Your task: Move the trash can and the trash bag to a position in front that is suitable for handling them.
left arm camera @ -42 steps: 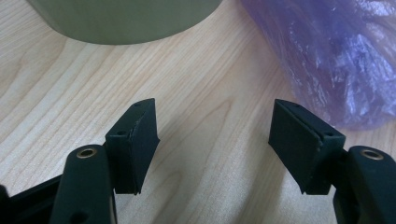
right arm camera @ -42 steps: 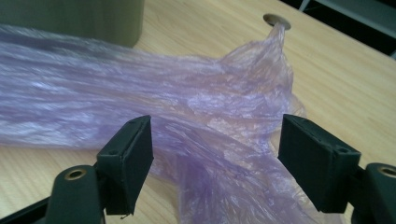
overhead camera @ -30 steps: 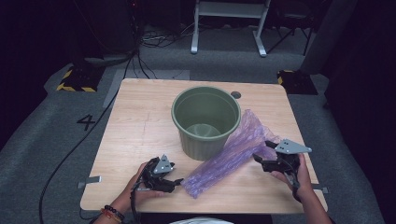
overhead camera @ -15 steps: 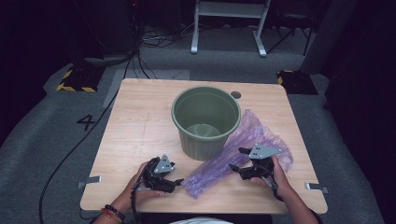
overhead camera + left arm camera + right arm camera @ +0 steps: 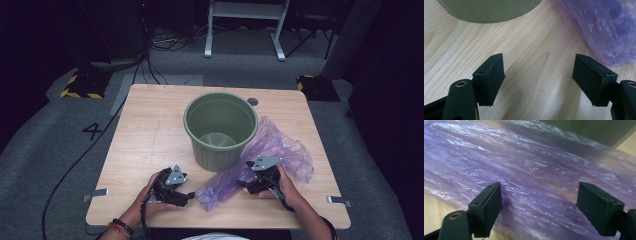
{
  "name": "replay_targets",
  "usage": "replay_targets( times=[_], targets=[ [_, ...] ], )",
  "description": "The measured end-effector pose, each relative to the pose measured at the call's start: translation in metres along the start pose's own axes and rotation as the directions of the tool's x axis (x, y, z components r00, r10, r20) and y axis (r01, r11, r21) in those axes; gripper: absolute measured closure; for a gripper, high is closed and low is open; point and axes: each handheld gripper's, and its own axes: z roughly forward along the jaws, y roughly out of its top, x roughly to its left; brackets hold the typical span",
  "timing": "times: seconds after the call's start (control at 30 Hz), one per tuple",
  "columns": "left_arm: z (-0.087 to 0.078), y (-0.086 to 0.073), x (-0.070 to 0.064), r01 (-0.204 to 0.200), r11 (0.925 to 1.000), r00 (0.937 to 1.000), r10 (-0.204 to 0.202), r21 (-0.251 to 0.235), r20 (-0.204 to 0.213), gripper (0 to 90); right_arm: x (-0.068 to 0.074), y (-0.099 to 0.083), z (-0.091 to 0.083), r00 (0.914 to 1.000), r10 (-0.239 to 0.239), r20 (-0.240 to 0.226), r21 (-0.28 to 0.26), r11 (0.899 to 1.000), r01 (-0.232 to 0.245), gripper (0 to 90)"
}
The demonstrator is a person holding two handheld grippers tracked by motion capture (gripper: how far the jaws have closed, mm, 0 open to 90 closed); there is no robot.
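Under right hand-held gripper (image 5: 248,183) (jaws apart), purple bag (image 5: 285,150)

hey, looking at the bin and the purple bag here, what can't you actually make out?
- Green bin, left gripper view: top edge cuts off all but its lower wall.
- Purple bag, high view: the right gripper and hand cover its middle; its opening can't be found.
- Bag, right gripper view: blurred at the far end near the bin.

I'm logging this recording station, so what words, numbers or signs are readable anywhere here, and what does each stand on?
"4": a dark numeral on the grey floor, left of the table.
Yellow-and-black hazard stripes, no lettering: on the floor block at far left.
Nothing readable on the green bucket, the purple plastic bag or either gripper.
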Motion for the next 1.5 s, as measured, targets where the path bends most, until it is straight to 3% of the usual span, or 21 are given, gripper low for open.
replay_targets(
  times=[0.23,0.33,0.37,0.43,0.6,0.8,1.13,1.5],
  targets=[
    [0.002,0.002,0.005,-0.010,0.9999,0.9999,0.009,0.009,0.010,19.9,-0.007,0.001,0.002,0.9993,0.037,-0.001,0.014,0.999,-0.037,22.8],
    [0.003,0.002,0.010,-0.017,0.9998,0.9996,0.017,0.012,0.024,18.3,-0.014,0.001,0.002,0.9976,0.066,-0.020,0.017,0.998,-0.066,29.5],
    [0.004,0.004,0.013,-0.023,0.9996,0.9994,0.022,0.019,0.026,15.6,-0.017,0.000,0.001,0.9970,0.077,-0.012,0.010,0.997,-0.076,38.1],
    [0.005,0.004,0.015,-0.028,0.9994,0.9992,0.028,0.020,0.029,14.3,-0.020,0.000,0.000,0.9967,0.081,-0.008,0.005,0.997,-0.080,42.1],
    [0.009,0.008,0.021,-0.044,0.9985,0.9982,0.042,0.033,0.042,8.7,-0.028,-0.004,-0.003,0.9944,0.104,0.014,-0.016,0.994,-0.104,65.0],
    [0.011,0.009,0.025,-0.037,0.9986,0.9986,0.036,0.038,0.038,5.6,-0.030,-0.006,-0.006,0.9946,0.100,0.027,-0.021,0.995,-0.099,80.6],
    [0.008,0.006,0.024,-0.024,0.9989,0.9995,0.023,0.040,0.023,5.6,-0.027,-0.009,-0.010,0.9963,0.070,0.049,-0.032,0.997,-0.069,86.9],
    [0.005,0.003,0.023,-0.026,0.9989,0.9994,0.025,0.040,0.025,5.6,-0.030,-0.013,-0.025,0.9921,0.086,0.090,-0.064,0.995,-0.081,87.8]
  ],
)
